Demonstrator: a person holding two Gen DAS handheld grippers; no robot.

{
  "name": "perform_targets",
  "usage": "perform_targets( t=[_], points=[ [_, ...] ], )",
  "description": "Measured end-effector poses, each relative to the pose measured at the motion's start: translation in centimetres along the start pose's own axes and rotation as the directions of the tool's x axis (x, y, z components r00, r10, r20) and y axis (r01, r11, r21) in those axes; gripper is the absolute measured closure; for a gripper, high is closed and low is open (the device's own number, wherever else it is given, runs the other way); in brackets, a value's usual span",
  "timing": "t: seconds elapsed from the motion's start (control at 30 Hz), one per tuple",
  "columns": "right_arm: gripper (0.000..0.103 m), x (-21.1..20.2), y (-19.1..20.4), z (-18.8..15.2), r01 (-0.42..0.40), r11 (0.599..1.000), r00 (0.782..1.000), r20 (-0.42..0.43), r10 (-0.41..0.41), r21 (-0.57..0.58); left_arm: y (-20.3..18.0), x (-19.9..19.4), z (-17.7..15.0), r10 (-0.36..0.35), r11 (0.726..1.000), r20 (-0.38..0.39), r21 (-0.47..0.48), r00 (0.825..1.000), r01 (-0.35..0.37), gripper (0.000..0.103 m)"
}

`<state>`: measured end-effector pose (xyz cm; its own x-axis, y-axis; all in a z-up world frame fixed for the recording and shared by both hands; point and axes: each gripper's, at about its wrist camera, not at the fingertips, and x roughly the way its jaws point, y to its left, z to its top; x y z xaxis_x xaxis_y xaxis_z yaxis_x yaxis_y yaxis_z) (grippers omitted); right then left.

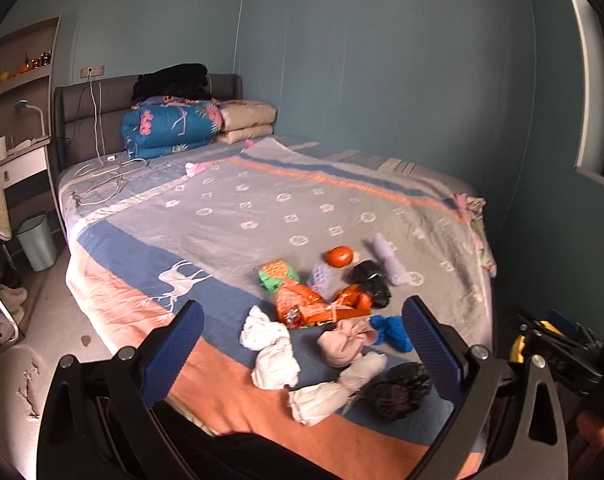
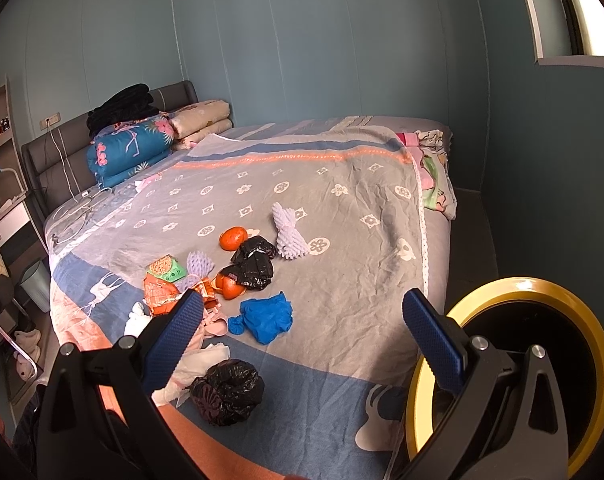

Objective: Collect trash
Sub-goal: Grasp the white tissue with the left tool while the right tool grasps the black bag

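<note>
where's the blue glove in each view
Left wrist: blue glove lies low and right of centre, just inside the left tool's right finger.
Right wrist: blue glove sits near the centre, between the tool's fingers.
Shared landmark: the crumpled black bag on the near blanket edge.

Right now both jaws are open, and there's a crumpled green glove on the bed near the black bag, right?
Nearly. The glove is blue, not green; the right wrist view shows it best. The rest holds: it lies crumpled on the bed near the black bag, and both the left gripper and right gripper have open jaws.
</note>
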<state>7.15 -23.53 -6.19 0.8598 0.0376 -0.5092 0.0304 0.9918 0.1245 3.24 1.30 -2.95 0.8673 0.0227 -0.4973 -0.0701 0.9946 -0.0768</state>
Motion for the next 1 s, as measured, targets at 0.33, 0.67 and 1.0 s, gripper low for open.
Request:
perform_targets(
  t=[0.33,0.67,1.0],
  points=[
    [0.007,2.8,1.7,-2.2,-0.07,0.996,0.992,-0.106,0.063,-0.06,1.6,5.1,-0.3,-0.056,0.995,-0.186,0.066,0.981,0.069,0.007],
    [0.007,7.0,4.5,-5.5,-0.125,0.968,0.964,-0.258,0.067,-0.216,3.7,12.1,-3.0,-0.08,0.994,-0.393,0.036,0.916,0.102,0.007],
    [0.007,9.3,6.7,-7.2,-0.201,0.94,0.932,-0.348,0.097,-0.276,6.1,19.4,-3.1,-0.07,0.997,-0.483,-0.021,0.873,0.069,0.007]
  ],
)
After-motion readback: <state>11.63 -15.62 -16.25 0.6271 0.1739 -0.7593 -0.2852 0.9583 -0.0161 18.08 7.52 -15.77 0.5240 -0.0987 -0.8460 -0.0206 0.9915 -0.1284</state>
